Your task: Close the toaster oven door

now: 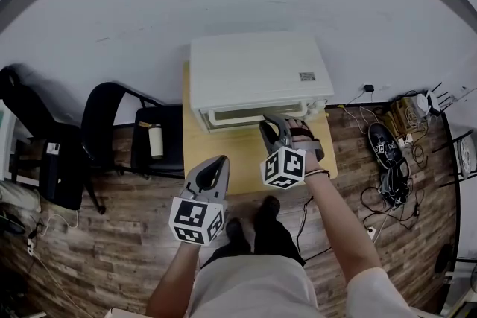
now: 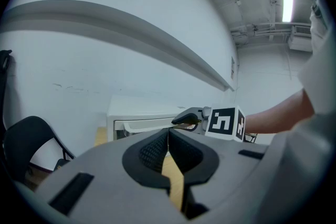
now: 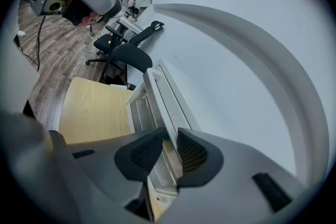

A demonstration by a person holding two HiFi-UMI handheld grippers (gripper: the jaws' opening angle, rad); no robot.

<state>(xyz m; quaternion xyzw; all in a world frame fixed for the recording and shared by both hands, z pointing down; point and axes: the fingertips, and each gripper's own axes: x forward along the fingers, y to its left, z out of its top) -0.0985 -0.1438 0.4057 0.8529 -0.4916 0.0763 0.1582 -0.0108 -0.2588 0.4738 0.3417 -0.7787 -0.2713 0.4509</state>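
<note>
- My right gripper [image 3: 169,136] has its jaws clamped on the handle [image 3: 161,105] of the door [image 1: 238,115]. The white bar runs up between the two ribbed pads, which sit against it on either side.
- I grip the handle rather than the glass because the bar gives me a firm hold and lets me steer the door round its hinge.
- In the head view, the right gripper [image 1: 276,123] reaches in at the right end of the handle, angled downward, so my arm stays clear of the front.
- The toaster oven [image 1: 257,71] stands at the back of the small wooden counter [image 1: 223,153], against the wall, front facing me.
- The door looks close to upright. I judge it nearly shut, but I cannot tell whether it is fully seated.
- My left gripper [image 2: 168,134] hangs back over the near edge of the counter, jaws together with nothing between them. One hand is enough for this job.
- A black chair [image 1: 112,115] stands to the left, well apart from the oven.
</note>
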